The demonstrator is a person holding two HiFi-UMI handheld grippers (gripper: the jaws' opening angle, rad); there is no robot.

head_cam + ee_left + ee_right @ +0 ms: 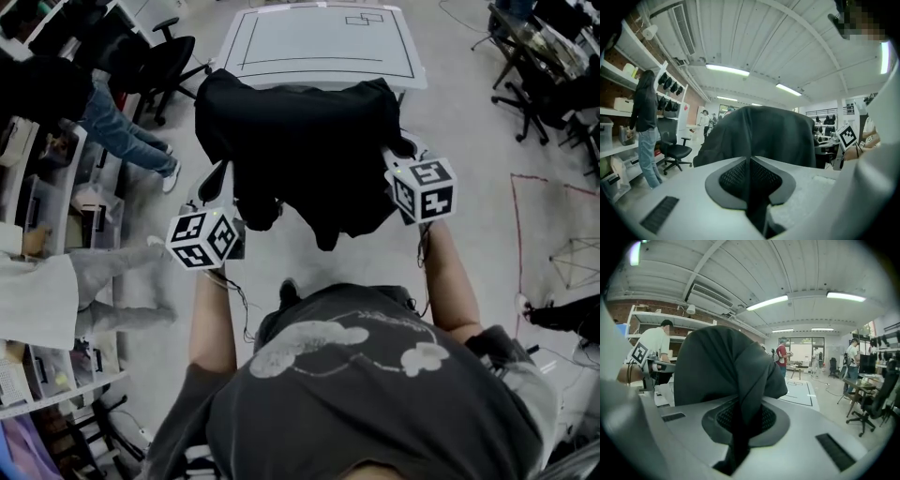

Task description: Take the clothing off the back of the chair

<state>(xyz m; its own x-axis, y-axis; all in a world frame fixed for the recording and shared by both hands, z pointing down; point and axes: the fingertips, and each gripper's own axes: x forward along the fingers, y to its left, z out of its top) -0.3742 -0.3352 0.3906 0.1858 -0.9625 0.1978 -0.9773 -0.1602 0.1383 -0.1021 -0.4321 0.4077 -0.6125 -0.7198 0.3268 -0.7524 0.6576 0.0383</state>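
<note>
the pale floor (469, 122) fills most of the head view. a white table (323, 42) marked with thin black lines stands at the top of it. just in front of the table, the black garment (300, 141) hangs draped over a chair back. it covers that back so fully that the chair itself cannot be made out. its hem falls in uneven folds towards the person in a grey t-shirt (375, 403), who holds both tools. off to the left, a black office chair (164, 61) stands well apart from the table, and a bystander in jeans (122, 131) stands beside the shelves.

the right gripper (740, 404) is at the garment's right edge. its own view shows a fold of the dark cloth running down between the jaws, which are clenched on it. its marker cube (422, 187) sits just beside the fabric.

the left gripper (750, 161) is at the lower left side of the garment. its jaws are pressed together, and its own view shows no cloth pinched between them. the garment rises just beyond their tips. its marker cube (202, 236) sits below the hem.
</note>
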